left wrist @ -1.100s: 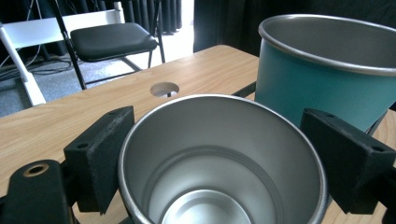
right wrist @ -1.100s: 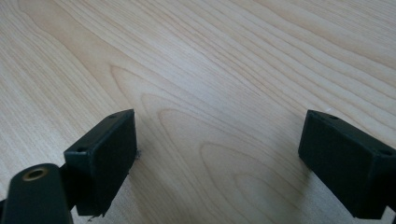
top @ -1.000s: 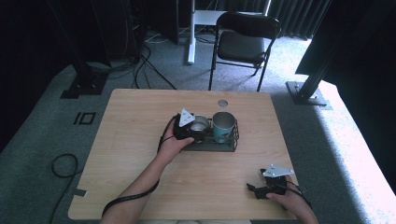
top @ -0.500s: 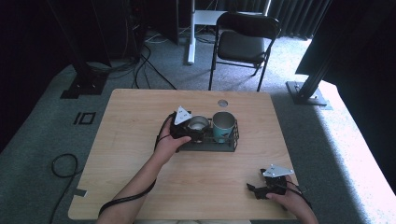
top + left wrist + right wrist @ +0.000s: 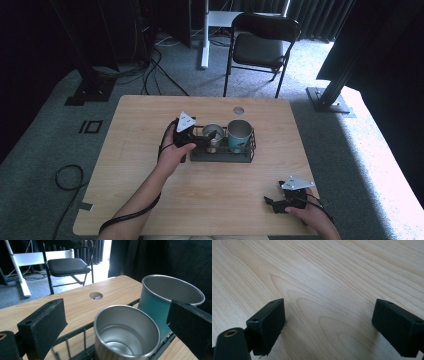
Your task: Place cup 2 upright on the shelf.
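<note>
Left hand-held gripper [image 5: 117,322] wide around steel cup [image 5: 127,333] in wire basket [image 5: 247,155]

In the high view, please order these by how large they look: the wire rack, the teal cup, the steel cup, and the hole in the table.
1. wire rack
2. teal cup
3. steel cup, partly hidden by the left gripper, so nearly alike
4. table hole
</note>
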